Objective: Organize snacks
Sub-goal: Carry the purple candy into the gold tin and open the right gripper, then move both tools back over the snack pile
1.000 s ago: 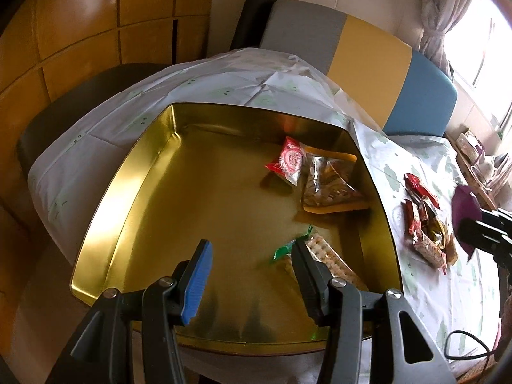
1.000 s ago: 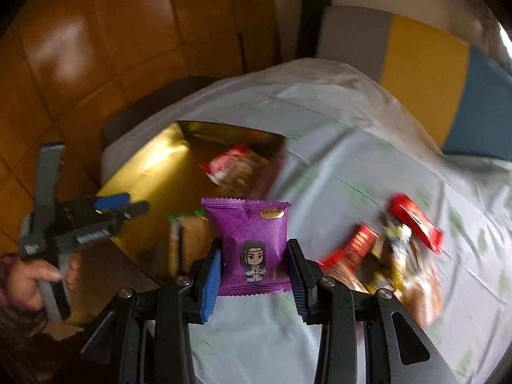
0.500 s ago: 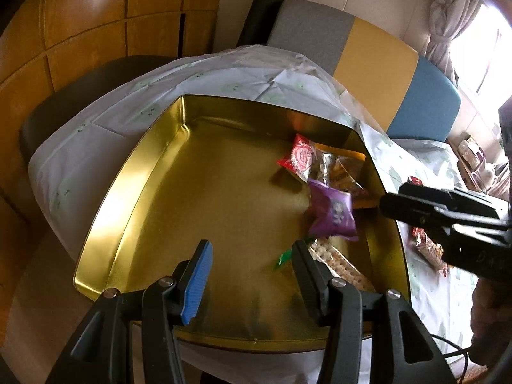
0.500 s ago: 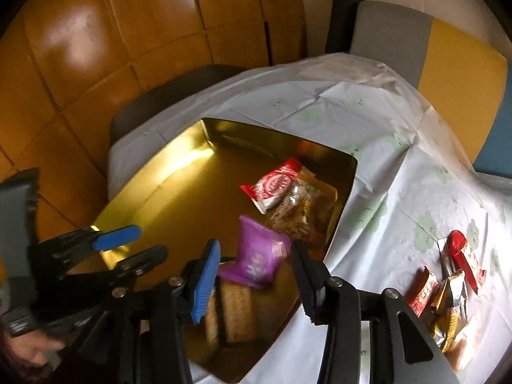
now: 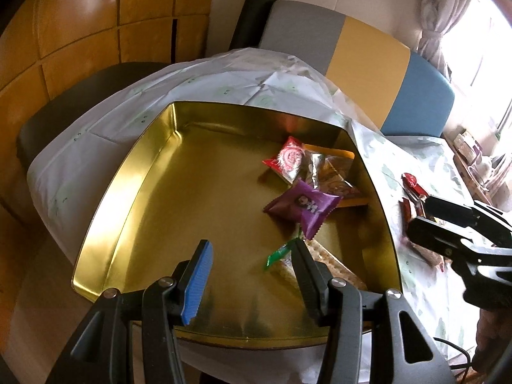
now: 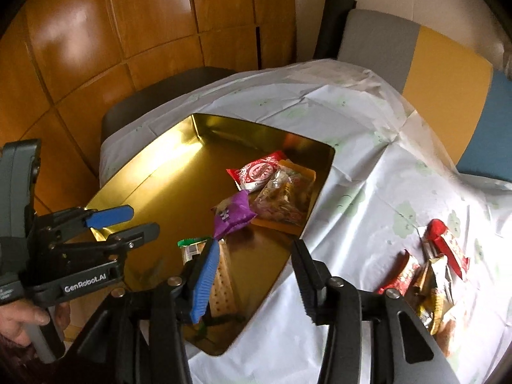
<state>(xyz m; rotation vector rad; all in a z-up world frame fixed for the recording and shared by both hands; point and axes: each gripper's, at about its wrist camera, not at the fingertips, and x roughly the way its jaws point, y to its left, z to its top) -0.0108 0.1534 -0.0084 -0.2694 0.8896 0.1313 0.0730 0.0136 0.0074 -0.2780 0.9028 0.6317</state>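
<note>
The right gripper (image 6: 256,268) hangs empty, its jaws having just been opening; the left gripper (image 5: 251,265) stands apart, holding nothing. The purple snack packet (image 6: 232,214) lies inside the gold tin (image 5: 134,172) near its right edge, touching the clear packet (image 6: 284,198) beyond.

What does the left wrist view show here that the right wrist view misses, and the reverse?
Only the left wrist view shows the window and curtain. Only the right wrist view shows the hand holding the left gripper. Both show the gold tin, the purple packet lying in it beside the red packet, loose snacks on the tablecloth, and the right gripper, jaws just opened, empty.
</note>
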